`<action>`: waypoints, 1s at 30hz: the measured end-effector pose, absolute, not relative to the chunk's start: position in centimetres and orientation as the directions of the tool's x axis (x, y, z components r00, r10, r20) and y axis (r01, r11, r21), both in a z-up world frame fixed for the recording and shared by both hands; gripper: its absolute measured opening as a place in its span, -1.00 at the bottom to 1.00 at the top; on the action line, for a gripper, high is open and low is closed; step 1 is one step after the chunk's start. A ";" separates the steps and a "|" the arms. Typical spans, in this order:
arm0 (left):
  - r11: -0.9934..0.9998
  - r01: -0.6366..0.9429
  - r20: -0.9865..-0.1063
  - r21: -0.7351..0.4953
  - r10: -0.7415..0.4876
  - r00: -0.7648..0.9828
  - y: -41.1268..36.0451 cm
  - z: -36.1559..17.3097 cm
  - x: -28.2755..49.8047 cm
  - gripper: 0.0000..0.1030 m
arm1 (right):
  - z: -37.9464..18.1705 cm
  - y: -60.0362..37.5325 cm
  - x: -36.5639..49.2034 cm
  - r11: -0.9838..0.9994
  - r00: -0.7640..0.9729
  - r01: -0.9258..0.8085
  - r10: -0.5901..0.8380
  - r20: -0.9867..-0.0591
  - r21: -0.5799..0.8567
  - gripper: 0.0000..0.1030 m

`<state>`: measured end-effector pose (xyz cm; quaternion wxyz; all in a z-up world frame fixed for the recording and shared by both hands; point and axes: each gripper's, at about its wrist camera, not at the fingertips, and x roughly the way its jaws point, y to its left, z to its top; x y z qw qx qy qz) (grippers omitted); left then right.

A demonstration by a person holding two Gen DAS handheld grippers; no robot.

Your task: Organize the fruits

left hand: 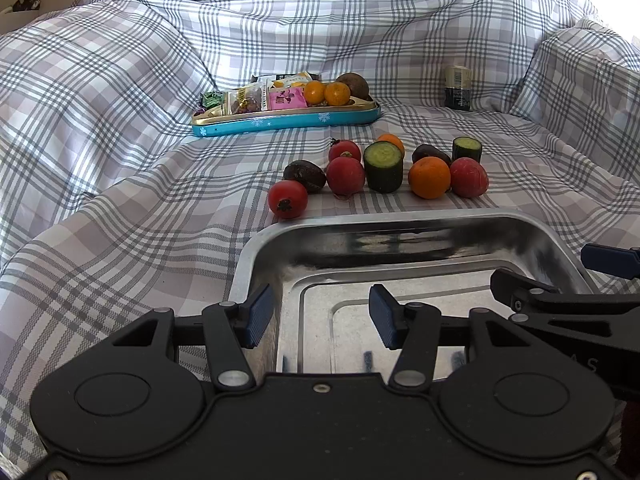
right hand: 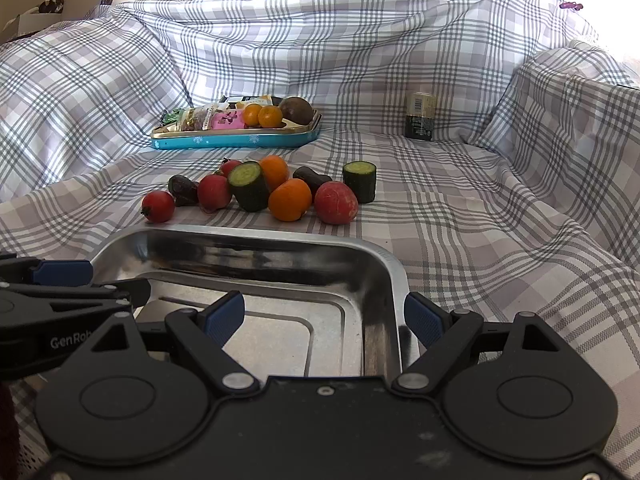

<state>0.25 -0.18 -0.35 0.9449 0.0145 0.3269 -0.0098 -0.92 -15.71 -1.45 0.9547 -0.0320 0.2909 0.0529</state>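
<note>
Straddling steel tray (left hand: 400, 220) rims, left tool (left hand: 320, 316) and right tool (right hand: 324, 316) spread, "GenRob" lettering (right hand: 71, 342) legible

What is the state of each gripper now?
Left gripper: open, holding nothing.
Right gripper: open, holding nothing.

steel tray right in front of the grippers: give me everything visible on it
The steel tray is a shallow rectangular pan of shiny, mirror-like metal with rounded corners, a rolled rim and a stepped, duller floor. It holds nothing and lies flat on the plaid cloth, just short of the loose produce. The left gripper, open, straddles its left rim; the right gripper, open, straddles its right rim. Whether either touches it is unclear.
</note>
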 end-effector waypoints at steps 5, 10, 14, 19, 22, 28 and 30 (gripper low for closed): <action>0.999 0.029 -0.618 0.023 -0.009 0.786 -0.2 -0.4 0.3 0.13 | -1.5 -15.7 -0.9 0.993 0.824 -0.118 0.082 -0.560 -0.028 0.75; 0.999 0.023 -0.613 0.024 -0.003 0.790 -0.1 -0.2 0.2 0.13 | -1.5 -15.5 -0.9 0.991 0.823 -0.129 0.095 -0.560 -0.022 0.75; 1.000 0.000 -0.590 0.020 0.012 0.807 0.2 0.2 -0.1 0.12 | -1.5 -15.3 -1.1 0.990 0.825 -0.140 0.099 -0.556 -0.032 0.74; 1.000 -0.029 -0.582 0.012 0.031 0.812 0.4 1.0 0.0 0.12 | -1.3 -15.5 -1.1 0.988 0.822 -0.153 0.113 -0.558 -0.027 0.74; 0.999 -0.038 -0.587 -0.015 0.022 0.810 0.9 1.7 0.3 0.12 | -1.0 -15.8 -0.9 0.987 0.812 -0.161 0.132 -0.568 -0.002 0.73; 1.000 -0.028 -0.549 0.002 0.024 0.835 1.7 3.9 1.7 0.12 | 1.1 -16.5 -0.3 0.981 0.838 -0.191 0.150 -0.525 -0.024 0.71; 1.000 -0.028 -0.529 0.015 0.031 0.848 2.0 4.5 2.7 0.12 | 1.8 -16.8 0.5 0.980 0.850 -0.194 0.149 -0.505 -0.037 0.70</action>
